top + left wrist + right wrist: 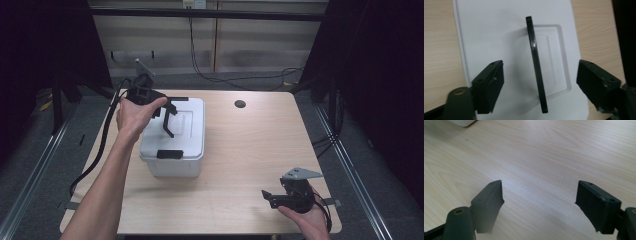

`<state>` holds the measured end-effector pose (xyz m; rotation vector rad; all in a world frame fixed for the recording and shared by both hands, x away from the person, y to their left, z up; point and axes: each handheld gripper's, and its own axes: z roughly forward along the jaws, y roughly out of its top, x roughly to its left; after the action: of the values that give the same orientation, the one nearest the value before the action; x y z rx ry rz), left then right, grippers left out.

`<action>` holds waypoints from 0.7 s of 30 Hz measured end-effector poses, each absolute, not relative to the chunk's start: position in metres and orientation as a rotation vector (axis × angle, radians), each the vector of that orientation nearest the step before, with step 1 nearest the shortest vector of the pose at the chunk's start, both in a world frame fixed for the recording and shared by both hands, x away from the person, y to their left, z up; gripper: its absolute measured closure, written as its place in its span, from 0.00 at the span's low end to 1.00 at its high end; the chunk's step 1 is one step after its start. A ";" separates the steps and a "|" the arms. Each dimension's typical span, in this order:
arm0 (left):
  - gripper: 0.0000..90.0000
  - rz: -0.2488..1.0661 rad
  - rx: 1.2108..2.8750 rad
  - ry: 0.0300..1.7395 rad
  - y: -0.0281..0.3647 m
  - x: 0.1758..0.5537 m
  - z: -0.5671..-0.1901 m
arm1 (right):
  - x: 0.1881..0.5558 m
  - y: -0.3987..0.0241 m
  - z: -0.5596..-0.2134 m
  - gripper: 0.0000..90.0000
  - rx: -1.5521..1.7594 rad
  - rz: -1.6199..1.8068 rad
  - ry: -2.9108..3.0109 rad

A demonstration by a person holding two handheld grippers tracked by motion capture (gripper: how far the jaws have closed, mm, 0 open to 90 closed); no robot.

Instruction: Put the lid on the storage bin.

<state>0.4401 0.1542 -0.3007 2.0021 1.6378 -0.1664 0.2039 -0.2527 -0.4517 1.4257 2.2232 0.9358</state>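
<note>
The white lidded box (172, 137) sits on the table (250, 150) toward nine o'clock of its middle, its black carry handle (536, 65) standing upright over the lid's recessed panel. A black latch (169, 154) shows on the side of the box facing you.

Your left tool (170, 112) hovers over the lid with its jaws spread wide, one on each side of the handle and neither touching it. In the left gripper view the handle runs between the jaws slightly off centre and a little askew.

Your right tool (270, 196) rests low at about five o'clock on the table, well apart from the box, jaws likewise spread with only bare wood between them.

The likely next step looks like a grip on the handle. If you close while off centre, one jaw will probably meet the handle first and fold it flat. If you lift with the latch loose, the lid may come away alone.
</note>
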 end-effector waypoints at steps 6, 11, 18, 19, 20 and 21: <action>0.19 -0.142 1.982 1.599 0.164 0.436 -0.291 | 0.203 -0.252 -0.451 0.23 1.438 0.928 2.224; 0.19 -0.130 1.980 1.562 0.176 0.432 -0.291 | 0.203 -0.252 -0.451 0.23 1.435 0.927 2.224; 0.18 -0.112 1.972 1.421 0.198 0.423 -0.290 | 0.203 -0.252 -0.451 0.23 1.435 0.925 2.223; 0.18 -0.107 1.969 1.402 0.200 0.421 -0.291 | 0.203 -0.252 -0.451 0.23 1.434 0.923 2.223; 0.18 -0.111 1.971 1.392 0.203 0.420 -0.291 | 0.203 -0.252 -0.451 0.23 1.435 0.922 2.223; 0.18 -0.116 1.975 1.386 0.206 0.419 -0.292 | 0.203 -0.252 -0.451 0.23 1.435 0.921 2.223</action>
<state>0.4193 0.2062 -0.2924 1.9748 1.3861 -0.1155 0.2032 -0.2521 -0.4513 1.4348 2.2235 0.9209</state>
